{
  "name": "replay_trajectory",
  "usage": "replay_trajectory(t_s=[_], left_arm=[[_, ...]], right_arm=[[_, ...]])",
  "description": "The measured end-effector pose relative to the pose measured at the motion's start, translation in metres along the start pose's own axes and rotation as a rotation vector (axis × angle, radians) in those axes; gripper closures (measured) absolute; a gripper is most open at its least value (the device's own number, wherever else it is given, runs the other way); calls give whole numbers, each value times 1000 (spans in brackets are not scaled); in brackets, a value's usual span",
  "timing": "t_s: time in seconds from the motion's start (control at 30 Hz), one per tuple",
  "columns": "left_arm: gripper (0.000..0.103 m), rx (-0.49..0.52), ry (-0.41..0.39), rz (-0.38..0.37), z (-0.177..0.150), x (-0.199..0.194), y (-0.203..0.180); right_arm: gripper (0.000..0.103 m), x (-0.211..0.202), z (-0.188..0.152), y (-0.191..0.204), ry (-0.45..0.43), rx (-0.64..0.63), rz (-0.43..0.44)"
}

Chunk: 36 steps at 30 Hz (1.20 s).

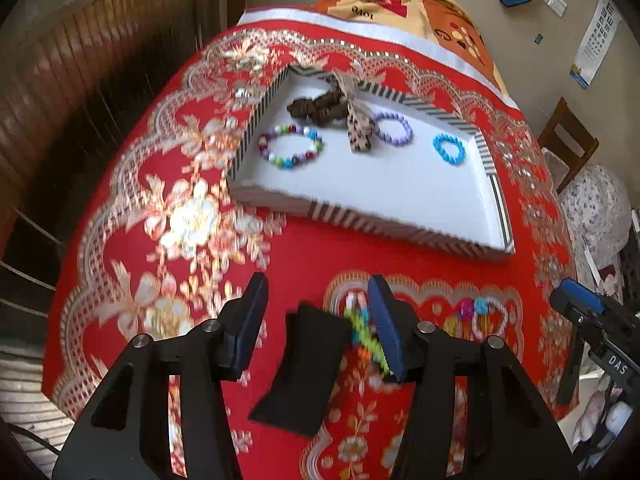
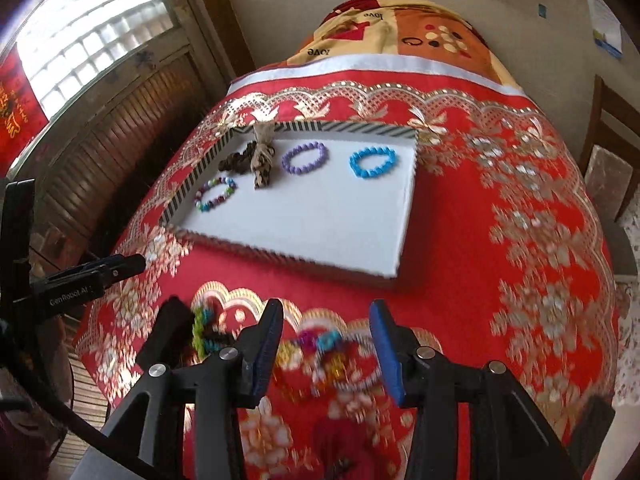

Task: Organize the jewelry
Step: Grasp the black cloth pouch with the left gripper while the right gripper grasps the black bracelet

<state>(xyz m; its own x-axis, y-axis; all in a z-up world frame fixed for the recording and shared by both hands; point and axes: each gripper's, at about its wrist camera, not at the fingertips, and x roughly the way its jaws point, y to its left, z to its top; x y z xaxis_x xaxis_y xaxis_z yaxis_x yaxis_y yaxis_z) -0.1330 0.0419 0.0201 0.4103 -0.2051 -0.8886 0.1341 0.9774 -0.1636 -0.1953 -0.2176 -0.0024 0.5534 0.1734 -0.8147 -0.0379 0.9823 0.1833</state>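
A white tray with a striped rim (image 1: 256, 128) (image 2: 188, 184) lies on the red and gold cloth. In it are a multicolour bead bracelet (image 1: 290, 146) (image 2: 215, 194), a brown scrunchie (image 1: 316, 110), a leopard ribbon (image 1: 358, 132), a purple bracelet (image 1: 394, 126) (image 2: 305, 157) and a blue bracelet (image 1: 450, 148) (image 2: 373, 162). My left gripper (image 1: 318, 320) is open over a flat black piece (image 1: 304, 364); a green and pink bead bracelet (image 1: 360, 328) lies by its right finger. My right gripper (image 2: 326, 346) is open around a blurred pink and blue bead bracelet (image 2: 332, 354) (image 1: 480, 312) lying on the cloth.
The cloth-covered table drops away on both sides. A patterned blanket (image 1: 400, 0) lies behind the tray. A wooden chair (image 1: 568, 140) (image 2: 608, 136) stands to the right and wooden shutters (image 1: 80, 60) to the left. Each gripper shows at the edge of the other's view.
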Motion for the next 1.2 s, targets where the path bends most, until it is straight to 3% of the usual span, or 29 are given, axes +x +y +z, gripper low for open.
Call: replay_trajectory(t_s=[0.3, 0.63, 0.83, 0.9, 1.03, 1.13, 1.2], left_arm=[[47, -37, 106, -39, -42, 16, 15], [47, -2, 175, 3, -64, 43, 15], [47, 17, 168, 32, -63, 50, 14], [51, 19, 159, 28, -64, 51, 13], [68, 17, 152, 17, -62, 52, 12], [80, 1, 145, 19, -60, 50, 17], [83, 1, 133, 30, -58, 45, 20]], right_arm=[[60, -6, -37, -10, 42, -4, 18], [60, 41, -50, 45, 122, -156, 142], [60, 73, -45, 70, 149, -251, 152], [63, 86, -42, 72, 162, -270, 143], [72, 102, -40, 78, 188, -308, 151], [88, 113, -44, 84, 195, -354, 131], [95, 113, -43, 83, 181, -355, 120]])
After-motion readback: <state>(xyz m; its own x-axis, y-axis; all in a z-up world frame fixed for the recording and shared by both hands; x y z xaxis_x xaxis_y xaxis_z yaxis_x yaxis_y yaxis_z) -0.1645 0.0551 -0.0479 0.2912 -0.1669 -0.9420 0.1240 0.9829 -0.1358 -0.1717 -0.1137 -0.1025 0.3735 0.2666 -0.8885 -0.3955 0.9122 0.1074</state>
